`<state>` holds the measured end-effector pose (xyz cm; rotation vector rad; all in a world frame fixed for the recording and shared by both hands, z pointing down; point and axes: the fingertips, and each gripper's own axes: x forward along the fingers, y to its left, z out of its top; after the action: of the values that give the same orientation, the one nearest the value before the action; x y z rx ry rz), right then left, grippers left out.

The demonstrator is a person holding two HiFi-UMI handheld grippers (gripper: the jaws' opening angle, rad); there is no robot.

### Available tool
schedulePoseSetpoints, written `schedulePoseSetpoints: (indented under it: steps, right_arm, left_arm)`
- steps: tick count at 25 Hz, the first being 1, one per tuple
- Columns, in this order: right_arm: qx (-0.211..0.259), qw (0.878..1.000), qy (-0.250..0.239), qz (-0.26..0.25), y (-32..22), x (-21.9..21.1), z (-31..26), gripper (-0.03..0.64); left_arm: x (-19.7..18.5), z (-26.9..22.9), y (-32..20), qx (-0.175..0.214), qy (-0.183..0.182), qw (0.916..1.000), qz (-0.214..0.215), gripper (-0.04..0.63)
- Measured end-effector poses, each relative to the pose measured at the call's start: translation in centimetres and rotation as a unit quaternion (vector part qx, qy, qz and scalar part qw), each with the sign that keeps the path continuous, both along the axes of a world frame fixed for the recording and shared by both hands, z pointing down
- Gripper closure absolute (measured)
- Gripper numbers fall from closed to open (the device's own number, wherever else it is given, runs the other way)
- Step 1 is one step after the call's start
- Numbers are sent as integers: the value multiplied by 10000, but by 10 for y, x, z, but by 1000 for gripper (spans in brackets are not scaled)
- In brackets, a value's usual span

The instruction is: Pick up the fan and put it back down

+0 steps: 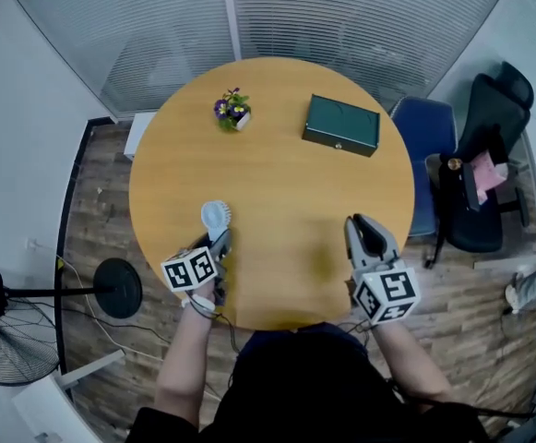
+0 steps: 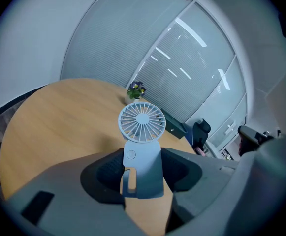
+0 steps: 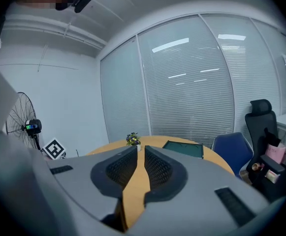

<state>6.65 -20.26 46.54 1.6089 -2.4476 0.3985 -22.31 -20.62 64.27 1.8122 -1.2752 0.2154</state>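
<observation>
A small pale-blue handheld fan (image 1: 217, 215) (image 2: 142, 122) stands upright between the jaws of my left gripper (image 1: 220, 244) (image 2: 142, 157), which is shut on its handle. The fan is held above the near left part of the round wooden table (image 1: 277, 183), its round grille facing the camera in the left gripper view. My right gripper (image 1: 367, 234) (image 3: 138, 150) hovers over the near right part of the table. Its jaws stand a narrow gap apart with nothing between them.
A dark green box (image 1: 341, 125) (image 3: 183, 149) lies at the far right of the table and a small flower pot (image 1: 232, 109) (image 3: 132, 139) at the far side. A blue chair (image 1: 429, 127) and a black chair (image 1: 489, 155) stand to the right. A floor fan (image 1: 0, 330) stands at the left.
</observation>
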Motion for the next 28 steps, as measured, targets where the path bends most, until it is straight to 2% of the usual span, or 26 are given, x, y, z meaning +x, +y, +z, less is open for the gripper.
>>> schedulePoseSetpoints:
  steps: [6, 11, 21, 28]
  right_arm:
    - [87, 9999, 113, 83, 7, 1, -11, 569]
    - [145, 9995, 168, 222, 8, -1, -17, 569]
    - [298, 9959, 137, 848, 12, 15, -27, 571]
    - [243, 9928, 51, 1173, 26, 30, -13, 571]
  left_arm:
    - [22, -47, -8, 501, 408, 9976, 234, 382]
    - [32, -77, -17, 766, 591, 9942, 476, 382]
    - [46, -123, -29, 1329, 468, 9831, 1166, 382]
    - [76, -129, -34, 1474, 361, 9739, 1687, 382]
